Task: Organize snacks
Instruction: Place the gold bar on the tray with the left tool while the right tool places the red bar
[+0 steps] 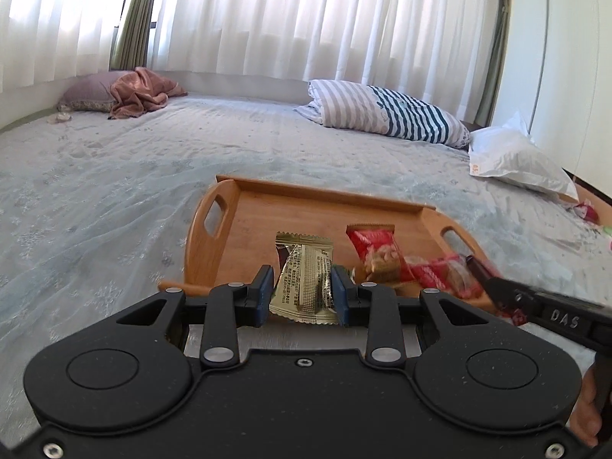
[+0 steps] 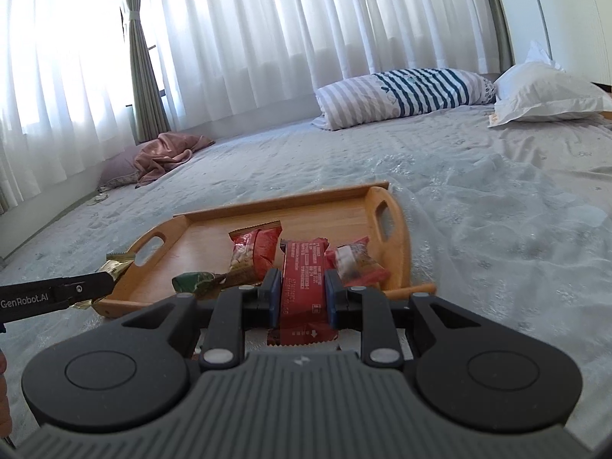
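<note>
Two grippers: both in view, each clamped on a snack packet above the near edge of the tray.
Left gripper [image 1: 303, 290]: blue pads pressed on both sides of a crinkled gold foil snack packet [image 1: 305, 275]; packet stands upright between the pads.
Right gripper [image 2: 302, 294]: blue pads closed on a long dark red snack bar wrapper with white print [image 2: 303, 287]; wrapper runs lengthwise between the pads.
Tray: rectangular wooden tray with cut-out handles [image 2: 325, 206], lying on the bed.
On tray: a red packet with a clear window showing pale nuts [image 2: 252, 248], a small packet with red and clear parts [image 2: 355, 260] near the right handle, and a green foil wrapper [image 2: 191, 281] near the front edge.
Bed: pale blue patterned bedspread [image 1: 114, 191].
Far end: a blue-and-grey striped pillow [image 1: 386, 113], a white pillow [image 1: 516, 157] beside it, and a crumpled pink cloth [image 1: 143, 91] on a mauve cushion [image 1: 88, 93].
Backdrop: white sheer curtains [image 1: 306, 19], daylight behind.
</note>
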